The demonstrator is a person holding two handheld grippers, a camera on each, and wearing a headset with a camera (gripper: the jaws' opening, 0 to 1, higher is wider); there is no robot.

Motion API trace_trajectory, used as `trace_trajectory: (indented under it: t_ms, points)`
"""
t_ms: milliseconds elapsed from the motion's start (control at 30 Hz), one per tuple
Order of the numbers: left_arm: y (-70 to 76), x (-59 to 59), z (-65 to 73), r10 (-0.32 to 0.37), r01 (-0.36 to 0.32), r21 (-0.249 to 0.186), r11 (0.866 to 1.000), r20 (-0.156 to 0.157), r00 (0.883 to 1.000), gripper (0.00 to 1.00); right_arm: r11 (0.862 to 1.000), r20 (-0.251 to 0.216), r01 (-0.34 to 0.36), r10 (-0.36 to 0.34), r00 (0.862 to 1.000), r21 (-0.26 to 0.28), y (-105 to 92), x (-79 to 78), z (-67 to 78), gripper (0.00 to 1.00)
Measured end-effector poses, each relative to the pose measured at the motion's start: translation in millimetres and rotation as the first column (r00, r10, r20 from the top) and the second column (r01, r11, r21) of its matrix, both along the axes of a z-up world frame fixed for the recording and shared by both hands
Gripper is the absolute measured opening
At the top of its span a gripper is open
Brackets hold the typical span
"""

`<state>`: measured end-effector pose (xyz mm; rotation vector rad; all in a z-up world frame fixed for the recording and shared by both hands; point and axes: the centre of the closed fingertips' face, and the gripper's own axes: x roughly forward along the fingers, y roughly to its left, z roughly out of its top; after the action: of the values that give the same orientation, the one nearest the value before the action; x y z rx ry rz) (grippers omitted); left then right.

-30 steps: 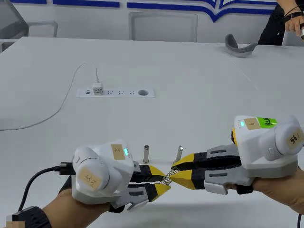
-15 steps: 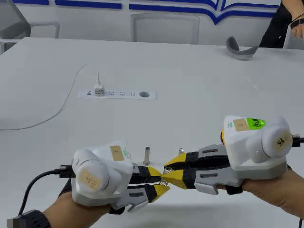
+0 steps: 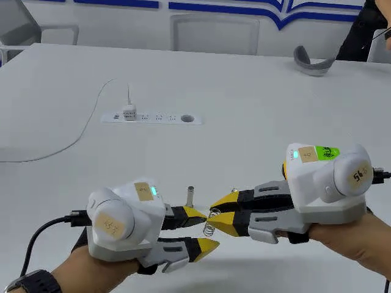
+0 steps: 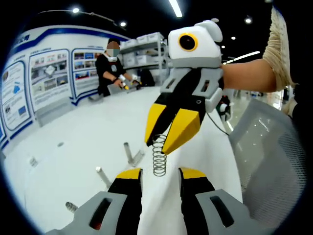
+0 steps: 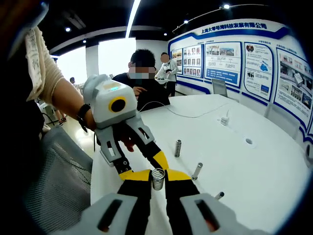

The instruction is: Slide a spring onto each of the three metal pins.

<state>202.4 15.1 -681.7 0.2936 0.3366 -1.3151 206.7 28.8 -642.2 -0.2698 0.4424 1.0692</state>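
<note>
Since the earlier frame the left gripper [image 3: 209, 229] has let go, jaws apart; the right gripper [image 3: 212, 212] alone clamps the spring [image 4: 158, 159]. First pin [image 5: 177, 148] is loaded; second pin [image 5: 197, 171] and third pin [image 5: 219, 195] remain bare

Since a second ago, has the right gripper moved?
Yes. In the head view the right gripper has moved left: its tips now sit nearer the left pin, with the spring in its jaws.
</note>
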Motion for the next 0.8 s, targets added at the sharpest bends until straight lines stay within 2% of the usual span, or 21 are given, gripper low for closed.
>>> trace_trajectory:
  t_ms: [300,800]
  points:
    - [14.6,2.1,-3.8,0.047,-0.047,-0.009,0.999,-0.029,0.999,0.46,1.000,0.016,0.023,-0.023,1.000,0.003,-4.2,8.7,5.2,0.12]
    - [40.7,4.0,-6.0,0.109,-0.110,-0.018,0.994,-0.042,0.993,0.56,0.999,0.042,0.041,-0.041,0.998,0.004,-3.2,23.5,12.5,0.12]
